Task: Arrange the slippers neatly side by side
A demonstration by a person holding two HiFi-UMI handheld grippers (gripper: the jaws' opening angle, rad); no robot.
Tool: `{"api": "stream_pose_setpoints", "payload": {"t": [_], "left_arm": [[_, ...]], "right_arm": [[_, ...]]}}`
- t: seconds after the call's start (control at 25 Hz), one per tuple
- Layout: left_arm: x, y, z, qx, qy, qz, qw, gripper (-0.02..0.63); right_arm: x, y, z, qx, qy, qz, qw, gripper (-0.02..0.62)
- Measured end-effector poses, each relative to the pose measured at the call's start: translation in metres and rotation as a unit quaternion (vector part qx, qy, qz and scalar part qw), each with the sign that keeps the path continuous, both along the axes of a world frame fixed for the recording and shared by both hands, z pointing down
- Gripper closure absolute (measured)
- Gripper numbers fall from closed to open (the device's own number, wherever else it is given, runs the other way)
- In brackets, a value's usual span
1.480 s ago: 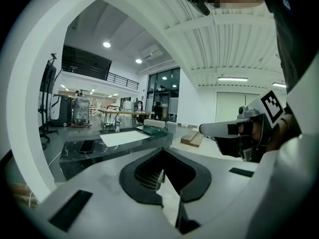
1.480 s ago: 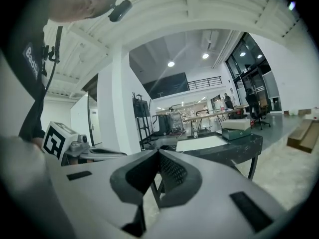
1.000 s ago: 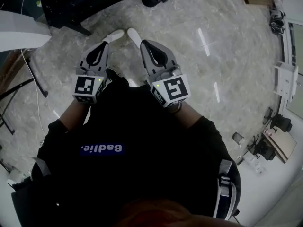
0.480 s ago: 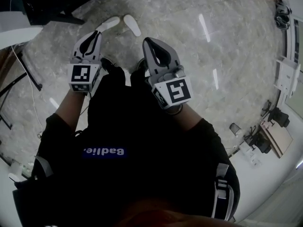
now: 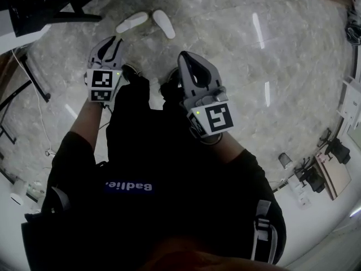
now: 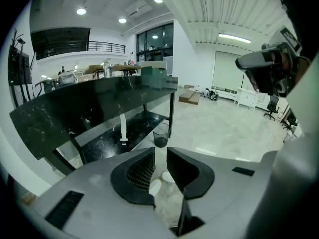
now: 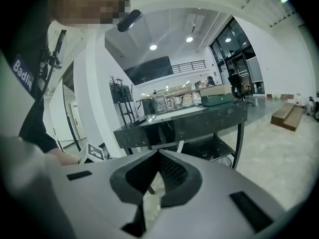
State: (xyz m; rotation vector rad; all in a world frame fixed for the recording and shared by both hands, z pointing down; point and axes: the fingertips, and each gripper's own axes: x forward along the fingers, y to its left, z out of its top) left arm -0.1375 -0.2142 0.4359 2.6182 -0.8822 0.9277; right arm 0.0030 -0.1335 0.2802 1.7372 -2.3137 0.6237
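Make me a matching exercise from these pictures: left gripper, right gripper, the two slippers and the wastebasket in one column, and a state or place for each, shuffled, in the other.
Column one
1. left gripper
2. right gripper
3. slippers
4. wastebasket

Column two
A. standing by a leg of the black table
B. jaws shut at the tips, nothing between them
C. jaws apart, nothing held
D. lying on the floor beyond both grippers, splayed at an angle, not parallel

Pairs: 1-C, 2-B, 3-D, 4-A
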Motion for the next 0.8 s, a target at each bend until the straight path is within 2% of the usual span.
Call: {"api": "stream_pose_setpoints", "payload": {"t": [0.24, 0.44, 0.68, 0.8], "left_arm": [[-0.006, -0.023, 0.114, -0.016, -0.068, 0.005, 0.9975, 0.555], [-0.033, -0.043, 0.24, -0.044, -0.12, -0.018, 0.9916, 0.555], [-0.042, -0.058, 0.353, -0.052, -0.154, -0.018, 0.9865, 0.555], [-0.047, -0.067, 0.408, -0.053, -0.164, -0.013, 0.985, 0.555]], "right_arm": [[0.011, -0.004, 0.069, -0.018, -0.019, 0.0, 1.0, 0.595], [0.013, -0.011, 0.135, -0.02, -0.043, 0.007, 0.999, 0.595], [0.011, -0.011, 0.221, -0.032, -0.06, -0.006, 0.998, 0.595], [0.005, -0.018, 0.265, -0.02, -0.07, -0.01, 0.997, 0.595]]}}
